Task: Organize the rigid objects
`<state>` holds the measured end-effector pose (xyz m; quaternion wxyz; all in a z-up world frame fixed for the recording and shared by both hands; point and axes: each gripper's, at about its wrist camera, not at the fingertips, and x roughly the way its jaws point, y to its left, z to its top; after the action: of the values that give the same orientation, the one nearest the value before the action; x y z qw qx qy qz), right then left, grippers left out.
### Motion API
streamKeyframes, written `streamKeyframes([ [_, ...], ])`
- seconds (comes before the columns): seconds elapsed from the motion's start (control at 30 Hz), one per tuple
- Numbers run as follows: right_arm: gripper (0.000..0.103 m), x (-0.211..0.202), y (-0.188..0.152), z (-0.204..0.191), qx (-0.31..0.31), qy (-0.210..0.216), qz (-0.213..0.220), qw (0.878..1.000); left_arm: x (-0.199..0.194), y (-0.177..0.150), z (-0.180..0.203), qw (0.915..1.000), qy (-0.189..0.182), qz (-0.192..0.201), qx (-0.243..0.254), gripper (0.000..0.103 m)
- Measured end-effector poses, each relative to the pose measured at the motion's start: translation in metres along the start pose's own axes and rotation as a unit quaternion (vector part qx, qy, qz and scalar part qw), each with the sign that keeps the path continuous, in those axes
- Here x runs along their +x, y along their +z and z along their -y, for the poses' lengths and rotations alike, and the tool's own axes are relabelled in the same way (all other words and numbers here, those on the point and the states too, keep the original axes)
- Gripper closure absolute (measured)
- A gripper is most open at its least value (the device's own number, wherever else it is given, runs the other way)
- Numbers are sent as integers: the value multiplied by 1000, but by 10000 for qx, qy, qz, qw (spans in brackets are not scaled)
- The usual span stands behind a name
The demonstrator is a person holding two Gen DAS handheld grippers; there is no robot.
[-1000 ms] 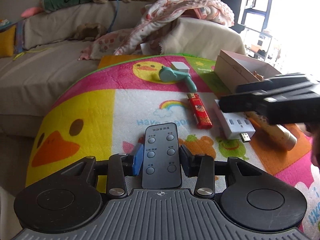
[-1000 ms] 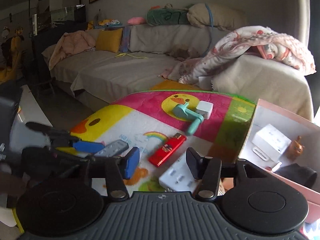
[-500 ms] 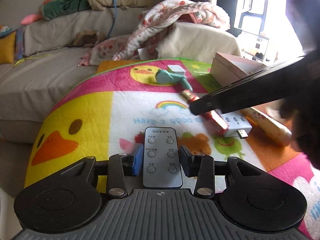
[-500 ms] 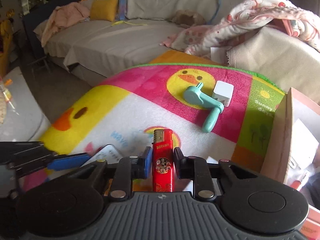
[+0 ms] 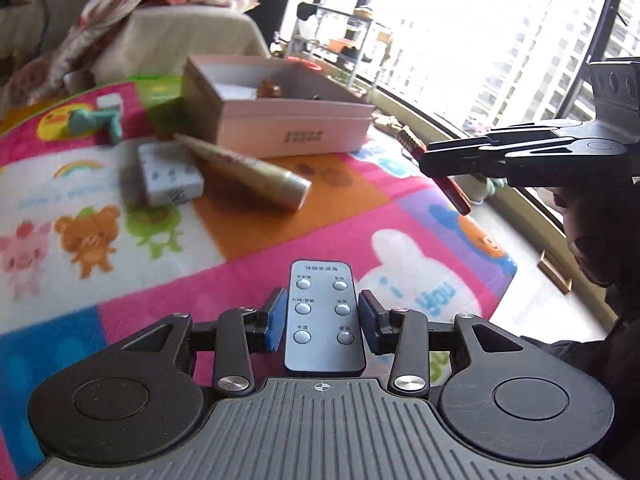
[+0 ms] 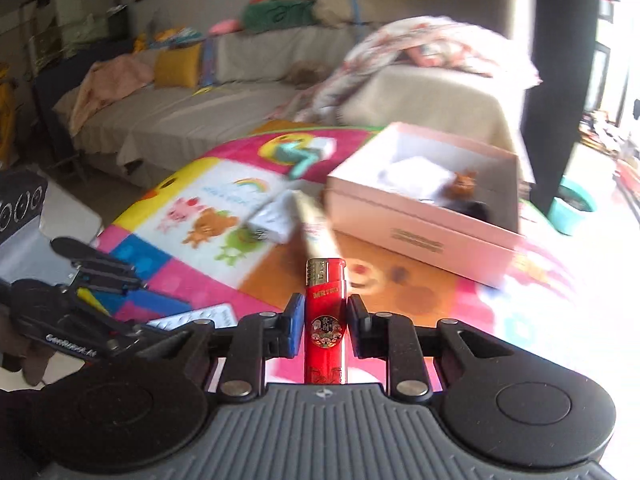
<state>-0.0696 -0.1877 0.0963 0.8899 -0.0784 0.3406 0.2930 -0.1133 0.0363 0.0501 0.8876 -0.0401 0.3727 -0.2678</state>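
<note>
Left gripper (image 5: 323, 316): clamped on the grey remote (image 5: 323, 312), which is pinched across its width between the two pads; the remote is carried clear of the mat (image 5: 248, 232), seemingly so it can be lowered into the box end first.
Right gripper (image 6: 323, 322): closed narrowly on the red lighter (image 6: 325, 320), gripped at mid-body with the metal head pointing forward at 12 o'clock; that leaves the head free to enter the box first.
Pink box (image 6: 420, 228): seen at 1 o'clock in the right wrist view and at 11 o'clock in the left wrist view; it lies open-topped on the mat, so things can be dropped in from above.
Box contents: a white block (image 6: 412, 176), a small brown figure (image 6: 462, 184) and something dark at the near corner are made out; blur prevents more from being told.
Left on the mat: a white power strip (image 5: 170, 174) and a beige tube (image 5: 248, 170) lie touching each other just beside the box; a teal handle (image 5: 94, 122) and a small white cube (image 5: 109, 101) lie farther off at 10 o'clock in the left wrist view.
Step judged: both held items are taken to be headed for the box, with four loose pieces not yet gathered.
Risk judged: the two grippers are near each other, and crowding over the box opening could be a problem.
</note>
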Motion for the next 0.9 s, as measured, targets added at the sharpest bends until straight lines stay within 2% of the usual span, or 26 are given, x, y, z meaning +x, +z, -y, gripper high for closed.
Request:
streamKeyframes([
  [0.07, 81, -22, -2, 14, 140, -152, 279, 9994, -5, 25, 11, 9996, -73, 207, 196, 62],
  [0.1, 81, -33, 1, 21, 168, -281, 490, 9983, -10, 42, 15, 9987, -43, 371, 345, 102],
  [0.2, 81, -58, 23, 39, 224, -548, 1104, 9921, -23, 101, 26, 9911, 266, 1057, 765, 97],
  [0.3, 81, -74, 58, 59, 333, -664, 1762, 9815, -25, 151, 23, 9841, 429, 1565, 729, 97],
  [0.4, 81, -69, 91, 78, 591, -591, 1992, 9764, -18, 177, 15, 9810, 617, 1753, 567, 97],
  [0.5, 81, -51, 103, 91, 811, -623, 1788, 9786, -6, 165, 13, 9867, 426, 1479, 527, 94],
  [0.57, 81, -38, 94, 92, 757, -544, 1537, 9837, 4, 138, 19, 9911, 223, 1058, 775, 93],
  [0.67, 80, -13, 63, 86, 716, -641, 1014, 9902, 25, 95, 29, 9941, 17, 297, 1040, 92],
  [0.8, 80, 12, 19, 83, 780, -626, 323, 9945, 41, 40, 45, 9877, -303, -672, 1376, 87],
  [0.9, 80, 18, -1, 70, 453, -818, 105, 9956, 43, 13, 56, 9810, -207, -1035, 1628, 87],
])
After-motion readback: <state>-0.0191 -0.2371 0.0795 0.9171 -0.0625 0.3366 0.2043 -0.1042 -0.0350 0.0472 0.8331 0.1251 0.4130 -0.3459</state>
